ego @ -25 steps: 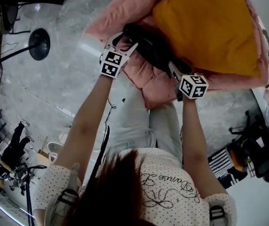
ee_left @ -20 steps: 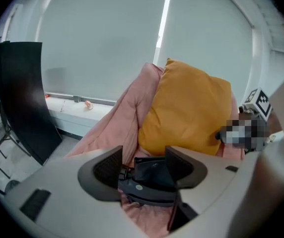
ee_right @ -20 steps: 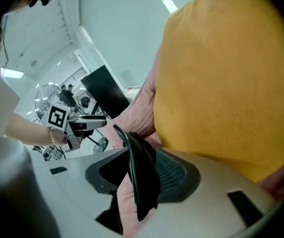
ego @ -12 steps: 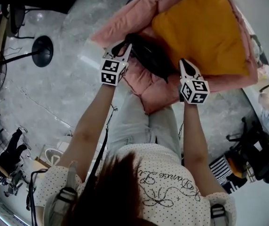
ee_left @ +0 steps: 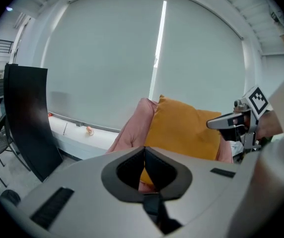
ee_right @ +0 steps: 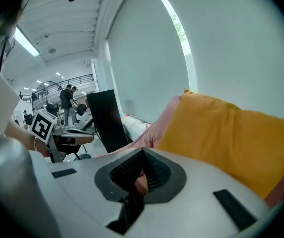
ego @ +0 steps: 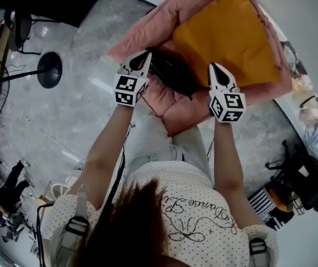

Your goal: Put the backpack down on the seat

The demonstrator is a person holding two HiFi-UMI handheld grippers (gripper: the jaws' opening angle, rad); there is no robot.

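Left gripper (ego: pixel 147 55): jaws, formerly wide about the left end of the backpack (ego: pixel 173 71), now closed together with nothing between them. Right gripper (ego: pixel 212 67): jaws likewise gone from wide to closed, empty. Its tip, formerly at the backpack's right end near the front edge of the seat (ego: pixel 175 109), now stands clear beside it.
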